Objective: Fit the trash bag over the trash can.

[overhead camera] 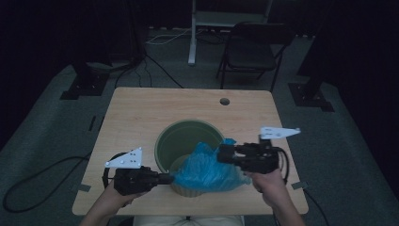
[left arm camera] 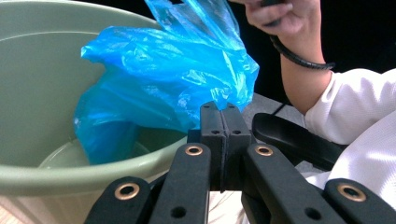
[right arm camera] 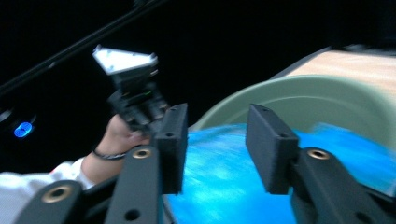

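Note:
A green bucket (overhead camera: 188,123) stands on the wooden table (overhead camera: 136,108), near its front edge. A crumpled blue plastic bag (overhead camera: 207,169) lies over the bucket's near rim and partly inside. My left gripper (overhead camera: 170,178) meets the bag's left edge. In the left gripper view its jaws (left arm camera: 225,112) are pressed together at the bag (left arm camera: 163,70), in front of the bucket's wall (left arm camera: 37,56). My right gripper (overhead camera: 220,153) hovers over the bag's right side. Its jaws (right arm camera: 218,112) stand apart, the blurred bag (right arm camera: 219,182) behind them and nothing pinched.
A round cable hole (overhead camera: 224,101) sits near the table's far edge. Behind the table stand a folding chair (overhead camera: 254,47) and a white stand (overhead camera: 193,33). Cables run across the floor (overhead camera: 42,174). The table's far half is bare wood.

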`<move>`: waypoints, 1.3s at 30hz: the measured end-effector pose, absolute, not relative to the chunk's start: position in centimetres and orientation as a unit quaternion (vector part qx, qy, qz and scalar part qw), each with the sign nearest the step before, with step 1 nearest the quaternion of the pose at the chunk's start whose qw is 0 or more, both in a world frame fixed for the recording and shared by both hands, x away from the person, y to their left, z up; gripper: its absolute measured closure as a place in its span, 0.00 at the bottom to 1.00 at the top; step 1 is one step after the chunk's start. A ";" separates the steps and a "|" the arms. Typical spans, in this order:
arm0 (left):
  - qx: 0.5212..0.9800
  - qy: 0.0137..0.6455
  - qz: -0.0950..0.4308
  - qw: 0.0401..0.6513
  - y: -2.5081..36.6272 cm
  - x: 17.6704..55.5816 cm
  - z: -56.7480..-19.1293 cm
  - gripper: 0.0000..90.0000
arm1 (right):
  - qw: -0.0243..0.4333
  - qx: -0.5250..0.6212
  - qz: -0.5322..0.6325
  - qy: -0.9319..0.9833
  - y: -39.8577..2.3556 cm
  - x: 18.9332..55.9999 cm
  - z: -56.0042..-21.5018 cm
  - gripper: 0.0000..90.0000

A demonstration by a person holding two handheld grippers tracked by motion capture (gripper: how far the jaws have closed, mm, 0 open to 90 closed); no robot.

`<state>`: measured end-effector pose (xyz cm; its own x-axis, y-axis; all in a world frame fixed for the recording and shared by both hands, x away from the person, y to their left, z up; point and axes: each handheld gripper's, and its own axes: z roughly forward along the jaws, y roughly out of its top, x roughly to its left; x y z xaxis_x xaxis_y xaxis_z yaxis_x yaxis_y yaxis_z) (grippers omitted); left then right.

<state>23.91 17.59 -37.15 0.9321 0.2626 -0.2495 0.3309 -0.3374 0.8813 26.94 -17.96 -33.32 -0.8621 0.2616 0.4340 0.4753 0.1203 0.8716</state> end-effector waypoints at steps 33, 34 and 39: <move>0.798 0.238 0.022 0.553 23.8 23.6 -36.8 1.00 | -0.036 -0.379 -0.616 -0.690 -27.1 33.3 -33.3 1.00; 0.796 0.243 0.022 0.554 24.1 23.6 -36.8 1.00 | -0.038 -0.387 -0.615 -0.686 -27.5 33.7 -33.4 1.00; 0.786 0.250 0.013 0.566 25.0 23.7 -37.1 0.93 | -0.025 -0.403 -0.613 -0.678 -27.9 34.8 -34.4 1.00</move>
